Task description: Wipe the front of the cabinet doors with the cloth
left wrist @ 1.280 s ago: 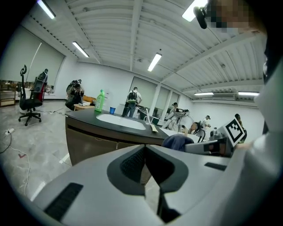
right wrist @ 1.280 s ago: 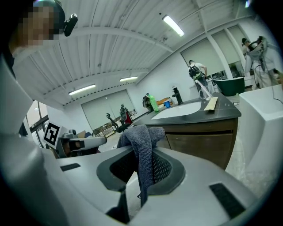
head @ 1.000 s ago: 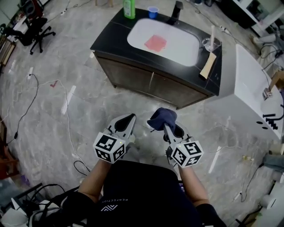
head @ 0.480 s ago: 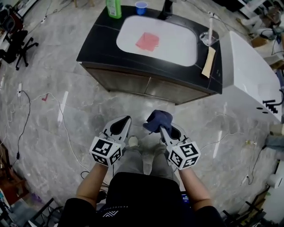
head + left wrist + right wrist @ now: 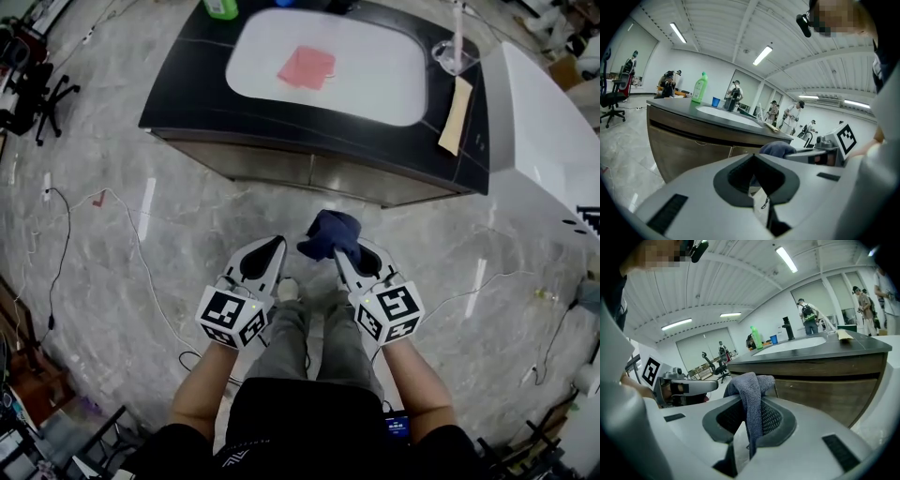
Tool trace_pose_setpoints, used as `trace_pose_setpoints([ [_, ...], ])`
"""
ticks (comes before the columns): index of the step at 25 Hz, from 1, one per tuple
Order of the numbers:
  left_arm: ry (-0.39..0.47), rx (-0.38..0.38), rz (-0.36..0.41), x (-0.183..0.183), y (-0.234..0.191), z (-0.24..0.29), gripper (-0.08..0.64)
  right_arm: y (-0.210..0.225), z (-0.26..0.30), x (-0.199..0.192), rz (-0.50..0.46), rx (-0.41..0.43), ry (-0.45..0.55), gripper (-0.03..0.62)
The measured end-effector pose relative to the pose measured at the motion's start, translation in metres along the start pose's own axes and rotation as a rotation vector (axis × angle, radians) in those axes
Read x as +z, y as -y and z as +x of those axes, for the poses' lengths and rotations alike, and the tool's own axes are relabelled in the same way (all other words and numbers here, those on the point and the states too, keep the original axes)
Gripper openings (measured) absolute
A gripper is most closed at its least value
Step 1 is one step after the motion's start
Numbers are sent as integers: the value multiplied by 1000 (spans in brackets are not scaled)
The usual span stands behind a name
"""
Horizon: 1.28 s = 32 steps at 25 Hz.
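Observation:
The cabinet doors (image 5: pixel 309 178) are brown panels under a black countertop with a white sink (image 5: pixel 375 84), beyond both grippers in the head view. My right gripper (image 5: pixel 343 255) is shut on a dark blue cloth (image 5: pixel 330 234), which bunches up over its tips. In the right gripper view the cloth (image 5: pixel 751 389) hangs between the jaws of the right gripper (image 5: pixel 757 399), with the doors (image 5: pixel 825 390) a short way ahead. My left gripper (image 5: pixel 268 255) sits beside it, shut and empty. The left gripper (image 5: pixel 753 157) faces the doors (image 5: pixel 689 150), not touching them.
A pink cloth (image 5: pixel 307 67) lies in the sink. A green bottle (image 5: pixel 220 7), a cup with a brush (image 5: pixel 453 52) and a tan sheet (image 5: pixel 457 114) sit on the counter. A white unit (image 5: pixel 548 159) stands to the right. Cables (image 5: pixel 141 272) trail over the marble floor at left.
The person has stepped closer to the cabinet, which now fills more of the head view. Both grippers keep side by side, the cloth still held in the right one.

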<state>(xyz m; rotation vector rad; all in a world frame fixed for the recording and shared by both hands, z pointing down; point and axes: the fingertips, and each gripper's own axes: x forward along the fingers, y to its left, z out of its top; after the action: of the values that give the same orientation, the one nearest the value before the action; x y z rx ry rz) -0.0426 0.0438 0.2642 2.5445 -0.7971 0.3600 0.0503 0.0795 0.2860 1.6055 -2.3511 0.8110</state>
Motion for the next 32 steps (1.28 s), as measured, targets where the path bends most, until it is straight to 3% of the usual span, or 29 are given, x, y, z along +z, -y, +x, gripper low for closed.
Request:
trace_pose_setpoints([
  [12,-31,123,-64,-43,-41,17,8,33,74,-22,1,88,-36,71],
  [22,6,226,-116,-54,-79,31,8,60,130,-26,-15,121,-46,71],
  [28,2,250,-118,-60,-86,36,8,79,142,-23,0,100,-23,71],
  [32,-22,226,-104,-64,-81,50,8,91,140,-23,6,87,-18,71],
])
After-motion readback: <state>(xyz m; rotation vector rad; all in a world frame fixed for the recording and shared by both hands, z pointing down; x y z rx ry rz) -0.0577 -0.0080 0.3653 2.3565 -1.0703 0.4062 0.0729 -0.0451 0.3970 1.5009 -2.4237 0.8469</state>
